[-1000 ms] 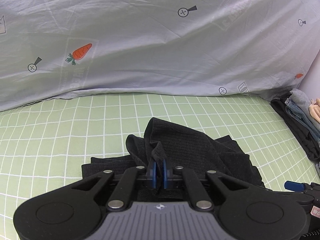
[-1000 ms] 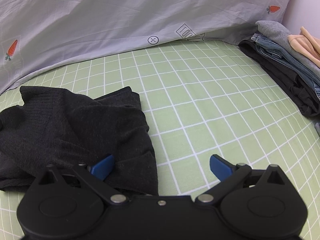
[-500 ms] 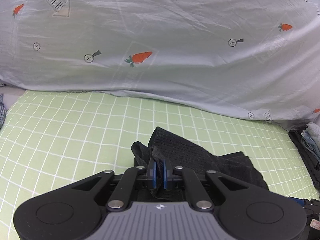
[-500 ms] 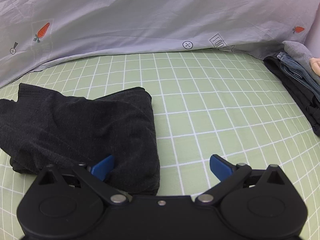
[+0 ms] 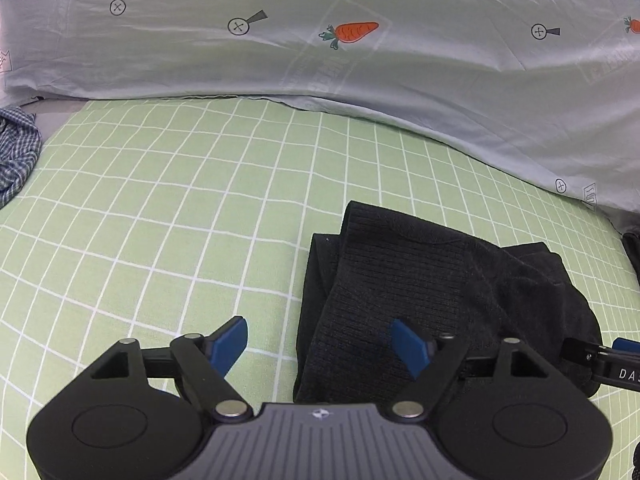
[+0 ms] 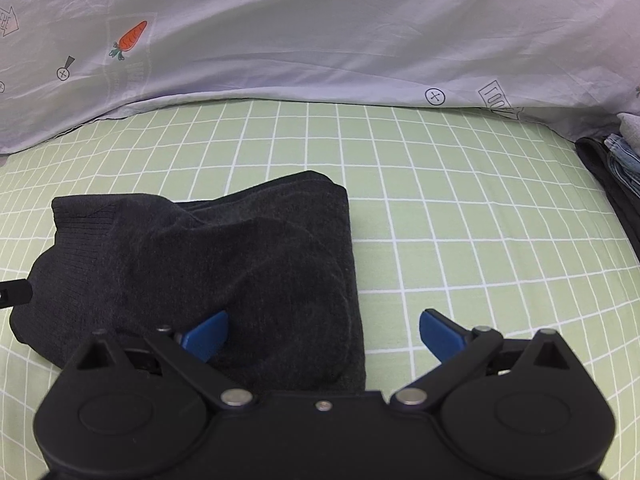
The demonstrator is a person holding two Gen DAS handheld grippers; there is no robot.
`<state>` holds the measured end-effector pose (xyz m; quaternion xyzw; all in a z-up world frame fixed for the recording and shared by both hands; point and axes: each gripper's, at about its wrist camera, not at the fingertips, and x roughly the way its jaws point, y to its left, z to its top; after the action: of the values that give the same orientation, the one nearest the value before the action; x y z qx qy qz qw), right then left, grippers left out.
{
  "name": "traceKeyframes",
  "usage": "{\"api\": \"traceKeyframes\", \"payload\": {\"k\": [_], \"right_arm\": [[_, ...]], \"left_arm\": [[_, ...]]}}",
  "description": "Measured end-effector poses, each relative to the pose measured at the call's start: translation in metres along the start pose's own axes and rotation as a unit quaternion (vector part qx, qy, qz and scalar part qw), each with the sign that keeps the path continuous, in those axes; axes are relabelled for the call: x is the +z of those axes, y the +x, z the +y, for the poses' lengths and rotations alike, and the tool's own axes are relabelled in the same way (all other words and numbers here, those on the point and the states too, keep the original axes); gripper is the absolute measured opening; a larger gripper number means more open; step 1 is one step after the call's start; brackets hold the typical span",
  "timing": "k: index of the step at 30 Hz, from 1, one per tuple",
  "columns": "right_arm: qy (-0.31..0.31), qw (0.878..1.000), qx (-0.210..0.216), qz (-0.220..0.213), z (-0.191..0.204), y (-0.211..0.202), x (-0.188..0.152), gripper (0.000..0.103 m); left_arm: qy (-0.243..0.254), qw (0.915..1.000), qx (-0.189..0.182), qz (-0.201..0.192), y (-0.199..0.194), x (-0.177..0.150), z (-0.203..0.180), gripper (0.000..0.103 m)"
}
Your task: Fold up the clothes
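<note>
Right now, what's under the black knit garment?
The black knit garment lies on the green checked sheet, bare on every side of it. Its own folded layers hide whatever is beneath; nothing pokes out.

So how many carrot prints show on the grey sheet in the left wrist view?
2: one whole carrot near the top centre of the grey sheet, one cut off at the right edge. Folds may hide others.

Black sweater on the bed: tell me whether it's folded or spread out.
Folded. The black sweater lies as a compact layered bundle on the green checked sheet, its ribbed hem doubled over on top, though edges look uneven.
</note>
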<state>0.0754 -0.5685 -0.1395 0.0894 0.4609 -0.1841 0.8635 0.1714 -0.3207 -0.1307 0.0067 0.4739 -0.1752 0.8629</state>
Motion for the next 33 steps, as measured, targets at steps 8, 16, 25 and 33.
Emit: {"api": "traceKeyframes", "payload": {"k": [8,16,25,33], "right_arm": [[0.019,0.999,0.035,0.021,-0.009,0.034,0.019,0.103],[0.034,0.996,0.067,0.057,-0.015,0.065,0.018,0.103],[0.027,0.995,0.066,0.072,-0.006,0.074,0.024,0.103],[0.044,0.993,0.062,0.095,0.002,0.072,0.029,0.091]], "left_arm": [[0.052,0.9978,-0.01,0.04,0.034,0.011,-0.021,0.086],[0.071,0.996,-0.01,0.053,0.054,0.026,-0.036,0.09],[0.034,0.9955,-0.05,0.073,0.073,0.029,-0.03,0.098],[0.042,0.9948,-0.042,0.083,0.073,0.027,-0.039,0.095]]}}
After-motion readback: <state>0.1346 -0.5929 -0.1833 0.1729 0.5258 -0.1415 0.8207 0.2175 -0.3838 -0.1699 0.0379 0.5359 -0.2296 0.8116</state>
